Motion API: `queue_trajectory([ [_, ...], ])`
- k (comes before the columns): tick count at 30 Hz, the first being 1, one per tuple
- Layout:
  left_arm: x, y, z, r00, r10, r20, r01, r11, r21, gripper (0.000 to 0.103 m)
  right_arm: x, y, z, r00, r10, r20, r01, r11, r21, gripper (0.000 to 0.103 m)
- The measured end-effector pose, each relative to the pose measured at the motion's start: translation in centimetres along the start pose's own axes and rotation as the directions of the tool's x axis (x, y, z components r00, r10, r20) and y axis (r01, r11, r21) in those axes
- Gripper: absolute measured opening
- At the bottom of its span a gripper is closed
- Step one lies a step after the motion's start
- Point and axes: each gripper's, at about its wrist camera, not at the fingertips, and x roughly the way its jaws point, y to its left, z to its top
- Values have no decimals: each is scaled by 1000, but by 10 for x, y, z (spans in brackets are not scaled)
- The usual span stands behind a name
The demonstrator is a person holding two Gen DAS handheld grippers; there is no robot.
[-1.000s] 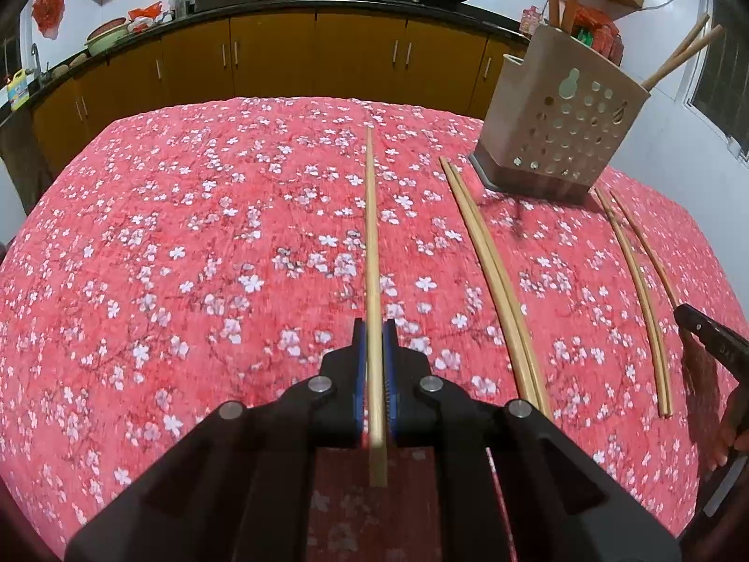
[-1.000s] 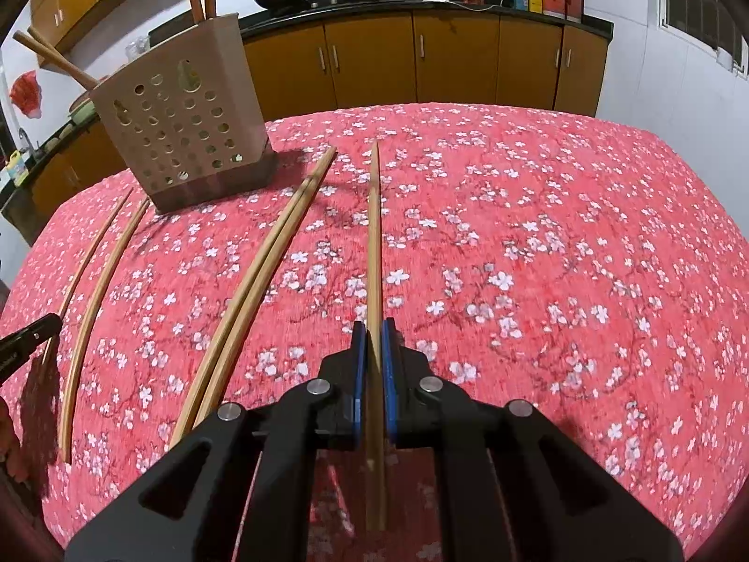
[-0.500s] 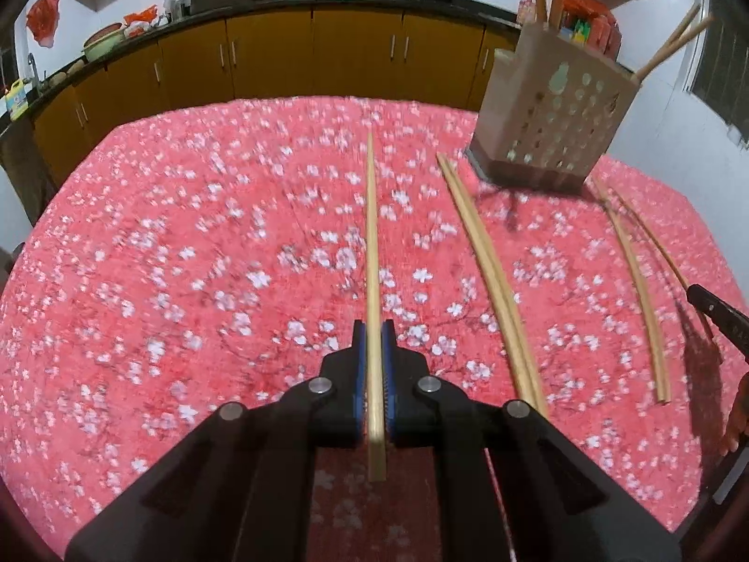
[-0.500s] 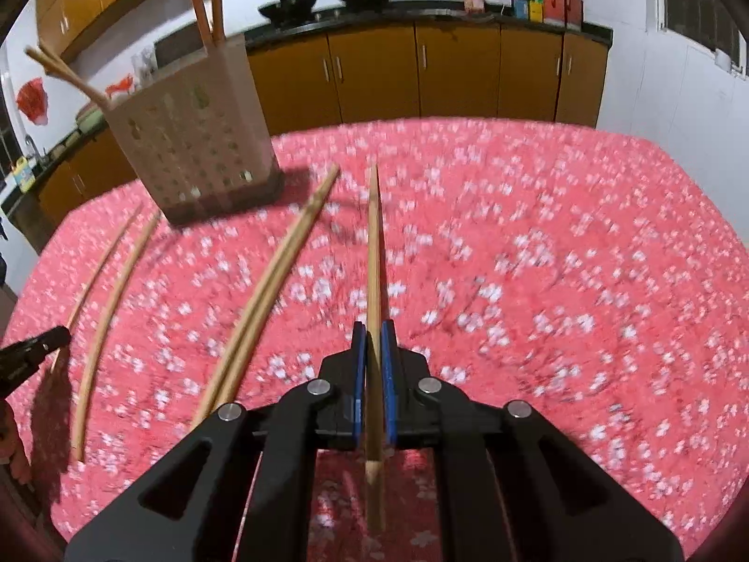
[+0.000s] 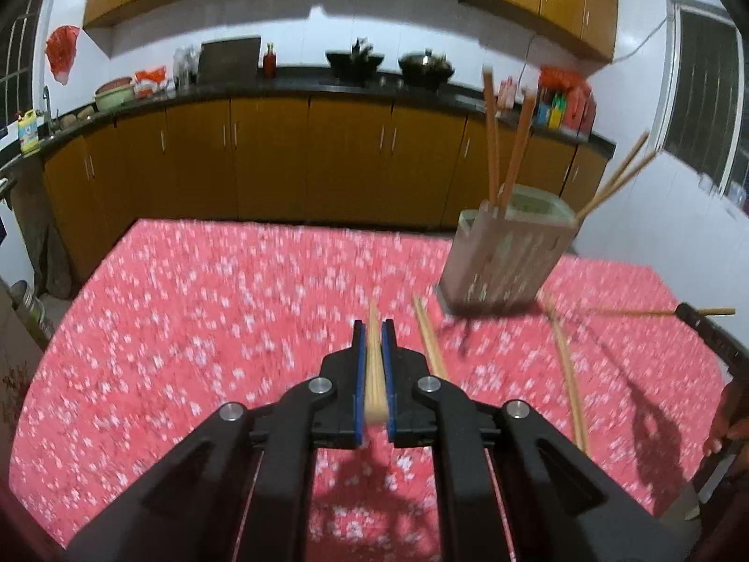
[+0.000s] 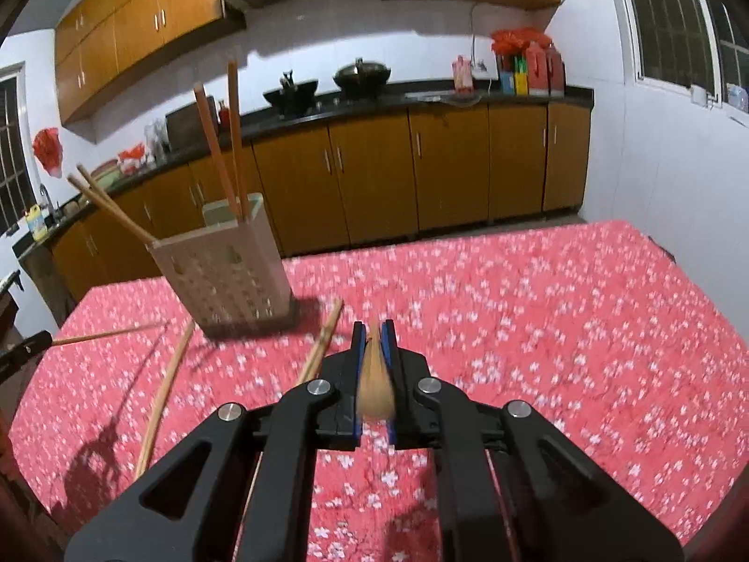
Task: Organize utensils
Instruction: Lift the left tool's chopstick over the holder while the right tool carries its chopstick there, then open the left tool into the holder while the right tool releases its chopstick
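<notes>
both grippers have lifted off the red cloth. the left gripper is clamped on one chopstick, the right gripper on another chopstick, ready for the holder. only the left view shows the right gripper's stick from the side; loose pairs stay on the cloth.

Domestic kitchen. Wooden base cabinets under a dark surface at 12 o'clock carry two woks. Wall cabinets hang above.
</notes>
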Motion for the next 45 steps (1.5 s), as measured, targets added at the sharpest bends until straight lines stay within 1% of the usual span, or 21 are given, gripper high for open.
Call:
queue_trajectory([
  [3, -12, -1, 13, 999, -8, 47, 9, 1000, -3, 8, -5, 1, 7, 1000, 3, 26, -3, 1000, -2, 8],
  [8, -26, -1, 26, 995, -12, 95, 12, 1000, 1, 8, -10, 3, 13, 999, 6, 49, -6, 1000, -5, 8],
  [13, -31, -1, 33, 993, -13, 115, 12, 1000, 10, 8, -12, 6, 16, 998, 9, 61, -8, 1000, -11, 8],
  [18, -33, -1, 33, 992, -16, 121, 15, 1000, 9, 8, -13, 8, 19, 998, 14, 67, -12, 1000, -19, 7],
  [21, -38, -3, 36, 991, -39, 128, 39, 999, 3, 8, -18, 12, 24, 996, 29, 78, -28, 999, -25, 7],
  [24, -48, -11, 45, 986, -74, 148, 71, 997, 22, 8, -28, 18, 36, 992, 76, 102, -74, 997, -22, 7],
  [27, -60, -23, 56, 977, -123, 177, 116, 992, 47, 8, -43, 25, 52, 980, 139, 143, -137, 990, -22, 7],
  [29, -69, -33, 65, 968, -155, 200, 145, 987, 63, 8, -53, 31, 64, 968, 181, 175, -180, 983, -25, 7],
  [30, -71, -37, 68, 965, -164, 204, 153, 986, 67, 8, -58, 34, 70, 961, 201, 191, -200, 979, -27, 7],
  [33, -78, -53, 85, 950, -201, 237, 187, 979, 80, 8, -70, 48, 87, 936, 254, 245, -250, 967, -46, 7],
  [35, -81, -59, 94, 943, -209, 259, 194, 977, 83, 8, -73, 59, 96, 924, 265, 276, -257, 964, -66, 7],
  [40, -86, -74, 122, 913, -216, 346, 205, 976, 68, 8, -68, 82, 117, 900, 260, 351, -237, 966, -106, 7],
  [42, -85, -80, 136, 899, -210, 384, 202, 977, 61, 8, -60, 86, 123, 895, 252, 368, -229, 968, -104, 7],
  [45, -82, -87, 150, 886, -193, 422, 187, 981, 56, 8, -45, 90, 127, 896, 230, 380, -208, 973, -99, 7],
])
